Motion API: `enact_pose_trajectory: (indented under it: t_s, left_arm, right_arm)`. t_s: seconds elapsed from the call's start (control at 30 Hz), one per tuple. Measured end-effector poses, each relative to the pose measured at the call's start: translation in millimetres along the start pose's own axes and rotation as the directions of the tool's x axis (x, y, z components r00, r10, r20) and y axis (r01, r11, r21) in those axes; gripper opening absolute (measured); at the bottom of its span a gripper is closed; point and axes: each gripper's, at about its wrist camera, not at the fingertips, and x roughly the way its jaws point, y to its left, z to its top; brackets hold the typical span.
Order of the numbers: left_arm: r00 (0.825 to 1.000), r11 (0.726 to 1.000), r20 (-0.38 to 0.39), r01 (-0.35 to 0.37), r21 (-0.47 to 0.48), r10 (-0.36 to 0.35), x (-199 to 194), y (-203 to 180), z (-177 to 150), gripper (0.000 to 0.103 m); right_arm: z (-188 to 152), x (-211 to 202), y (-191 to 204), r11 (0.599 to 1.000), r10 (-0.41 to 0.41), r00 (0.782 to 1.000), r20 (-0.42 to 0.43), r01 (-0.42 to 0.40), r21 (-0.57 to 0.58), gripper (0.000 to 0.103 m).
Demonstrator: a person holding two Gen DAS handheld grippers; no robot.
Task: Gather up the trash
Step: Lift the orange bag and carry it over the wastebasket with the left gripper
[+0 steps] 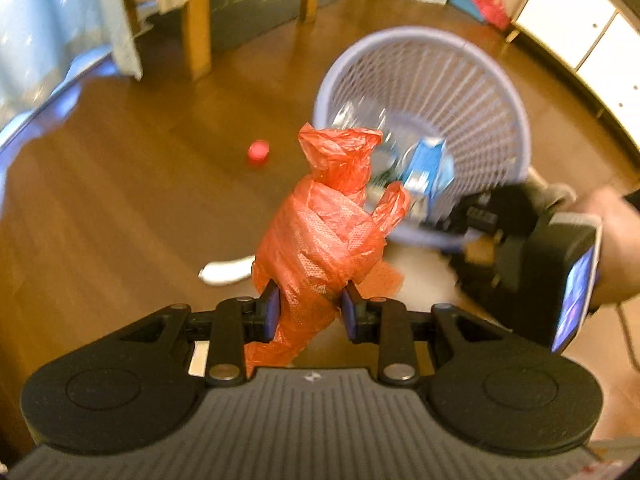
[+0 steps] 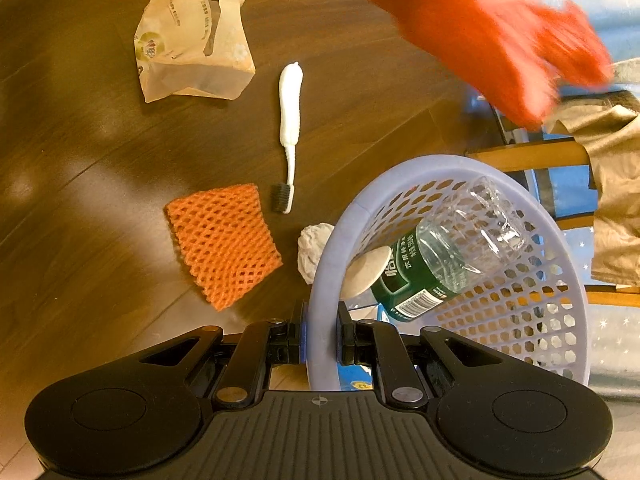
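My left gripper (image 1: 308, 312) is shut on a crumpled red plastic bag (image 1: 324, 236), held up just in front of the tilted lilac basket (image 1: 500, 80). My right gripper (image 2: 322, 336) is shut on the rim of that basket (image 2: 332, 240), tipping it. Inside lie a clear bottle with a green label (image 2: 448, 256), a round beige pad (image 2: 366, 270) and a blue carton (image 1: 426, 164). The red bag (image 2: 492, 36) shows blurred above the basket in the right wrist view. The right gripper's body (image 1: 532, 248) and a hand (image 1: 616, 240) appear at the right of the left wrist view.
On the wooden floor lie a paper food bag (image 2: 192, 40), a white toothbrush (image 2: 290, 120), an orange foam net (image 2: 224, 240), a crumpled tissue (image 2: 314, 248) and a red cap (image 1: 258, 151). Wooden table legs (image 1: 196, 28), a dark mat (image 1: 256, 8) and white cabinets (image 1: 580, 28) stand beyond.
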Motion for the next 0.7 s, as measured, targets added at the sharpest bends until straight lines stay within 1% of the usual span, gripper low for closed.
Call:
enact_pose_trajectory:
  t_s: [0.23, 0.47, 0.7]
  left_arm:
    - [0.998, 0.999, 0.043, 0.042, 0.027, -0.043, 13, -20, 38, 0.026]
    - [0.995, 0.996, 0.064, 0.076, 0.055, -0.079, 21, -37, 61, 0.026]
    - [0.989, 0.991, 0.073, 0.124, 0.052, -0.128, 34, -52, 79, 0.026]
  right_arm:
    - [0, 0, 0, 1.0, 0.001, 1.0, -0.002, -0.001, 0.005, 0.009]
    - [0, 0, -2, 1.0, 0.001, 1.0, 0.0, -0.001, 0.013, 0.009]
    - [0, 1, -2, 1.0, 0.001, 1.0, 0.003, -0.001, 0.01, 0.009]
